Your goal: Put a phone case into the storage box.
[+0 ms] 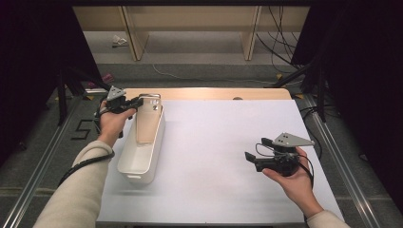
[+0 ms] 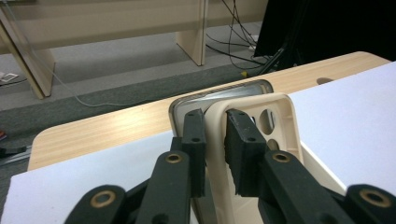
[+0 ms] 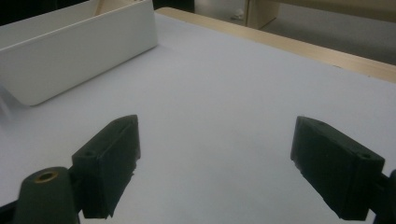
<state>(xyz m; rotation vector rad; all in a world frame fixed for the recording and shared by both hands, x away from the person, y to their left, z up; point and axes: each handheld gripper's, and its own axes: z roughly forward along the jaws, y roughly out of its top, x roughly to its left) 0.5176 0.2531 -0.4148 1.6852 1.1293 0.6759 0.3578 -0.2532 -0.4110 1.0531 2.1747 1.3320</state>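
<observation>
Your left gripper (image 1: 138, 101) pinches the beige phone case (image 2: 261, 126) by its top rim; the case leans lengthwise in the white bin (image 1: 142, 156), camera-hole end up and far. Your right gripper (image 3: 215, 168) hangs wide open, empty, over the white tabletop (image 1: 218, 142). Cables (image 1: 280, 42) cross the grey floor behind.

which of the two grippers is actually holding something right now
The left gripper, by the white bin: its jaws are clamped on the rim of a beige phone case. The right gripper hangs open over the white mat, jaws wide apart.
</observation>
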